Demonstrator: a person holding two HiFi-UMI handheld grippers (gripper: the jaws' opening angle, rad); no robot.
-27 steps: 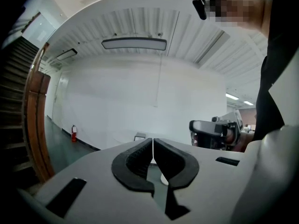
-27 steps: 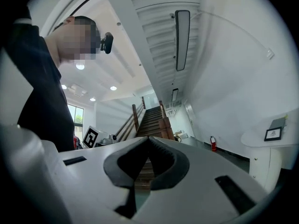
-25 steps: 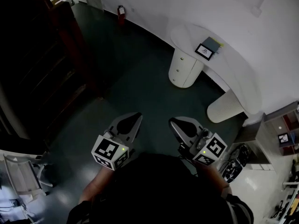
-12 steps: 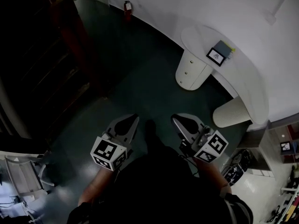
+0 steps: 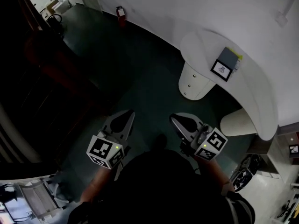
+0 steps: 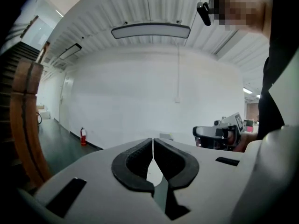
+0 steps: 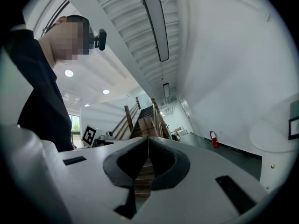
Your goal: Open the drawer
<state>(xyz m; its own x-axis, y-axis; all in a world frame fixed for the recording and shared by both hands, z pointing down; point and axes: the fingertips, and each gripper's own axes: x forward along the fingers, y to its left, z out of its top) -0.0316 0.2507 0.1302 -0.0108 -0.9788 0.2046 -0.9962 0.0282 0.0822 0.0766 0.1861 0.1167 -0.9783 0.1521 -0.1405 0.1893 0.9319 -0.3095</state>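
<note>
Drawer (image 5: 189, 84) sits well ahead of shut left tool (image 5: 130, 113) and right tool (image 5: 173, 119)

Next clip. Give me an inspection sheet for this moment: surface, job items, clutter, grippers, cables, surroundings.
Surface: dark green floor below; curved white counter ahead to the right.
Job's things: white drawer unit under the counter; drawers look shut; neither gripper touches it.
Clutter: framed marker card on the counter.
Grippers: left hand-held gripper and right hand-held gripper both shut, empty, held over the floor.
Cables: nothing seen.
Surroundings: white wall, red fire extinguisher, wooden staircase.
</note>
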